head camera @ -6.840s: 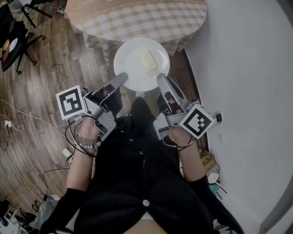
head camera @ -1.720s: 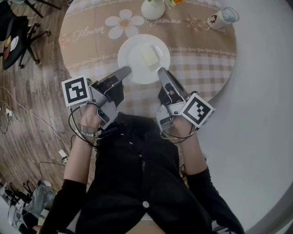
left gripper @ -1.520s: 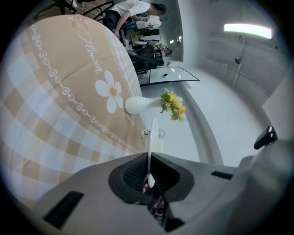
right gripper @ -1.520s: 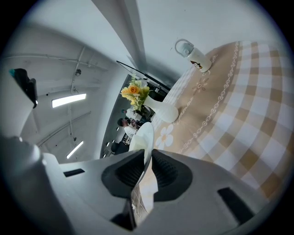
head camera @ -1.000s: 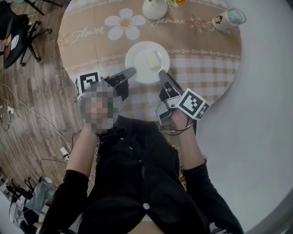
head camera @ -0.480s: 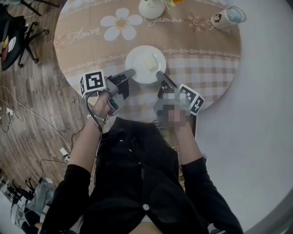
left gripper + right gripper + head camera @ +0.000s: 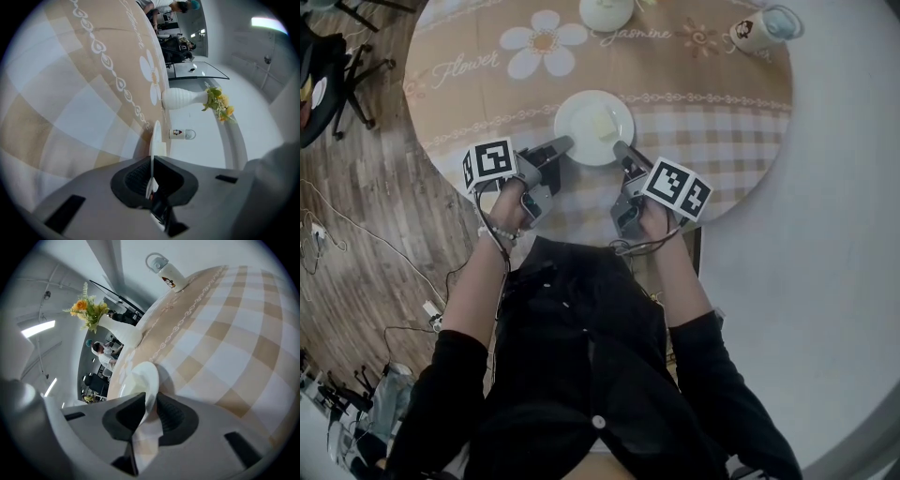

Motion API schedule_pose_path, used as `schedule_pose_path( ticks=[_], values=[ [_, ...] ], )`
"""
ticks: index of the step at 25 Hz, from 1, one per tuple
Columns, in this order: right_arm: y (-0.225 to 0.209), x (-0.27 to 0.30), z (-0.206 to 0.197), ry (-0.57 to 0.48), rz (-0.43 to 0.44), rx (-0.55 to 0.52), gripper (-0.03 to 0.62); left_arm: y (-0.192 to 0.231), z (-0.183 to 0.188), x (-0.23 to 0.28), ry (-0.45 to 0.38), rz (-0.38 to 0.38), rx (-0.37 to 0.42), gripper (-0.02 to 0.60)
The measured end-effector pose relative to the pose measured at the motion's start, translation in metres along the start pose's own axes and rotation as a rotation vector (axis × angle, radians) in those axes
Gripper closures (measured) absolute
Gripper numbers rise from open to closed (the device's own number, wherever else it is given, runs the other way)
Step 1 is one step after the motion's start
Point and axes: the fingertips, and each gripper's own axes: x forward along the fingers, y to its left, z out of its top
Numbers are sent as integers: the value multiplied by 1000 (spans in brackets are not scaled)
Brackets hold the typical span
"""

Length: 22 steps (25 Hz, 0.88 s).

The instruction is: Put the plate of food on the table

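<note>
White plate (image 7: 579, 133) of food (image 7: 602, 122) looks set down on the checked table (image 7: 722, 131). My left gripper (image 7: 562, 143) pinches its rim tight, I think to keep it steady. My right gripper (image 7: 619, 147) has just been opening, with the rim loose between its jaws, ready to let go.

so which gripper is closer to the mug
Right. The right gripper is at the plate's right rim, its jaws just opening around it, on the mug's side; the left gripper grips the left rim, farther away.
</note>
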Motion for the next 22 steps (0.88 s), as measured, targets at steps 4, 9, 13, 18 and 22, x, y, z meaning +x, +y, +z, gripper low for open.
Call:
schedule_pose_path(
  ticks=[4,9,13,18,22],
  values=[
    [2,-1,-2,17,39,41,497,3,1,4,3,13,6,572],
    [4,-12,-7,43,27,-59,491,0,0,7,15,7,11,572],
    [-1,-20,-14,64,-2,-112,490,-1,-5,12,33,6,20,574],
    [-7,-23,-22,64,22,-17,490,0,-7,16,31,5,23,572],
    [1,-28,-28,66,34,-105,490,0,-5,17,31,9,33,572]
  ],
)
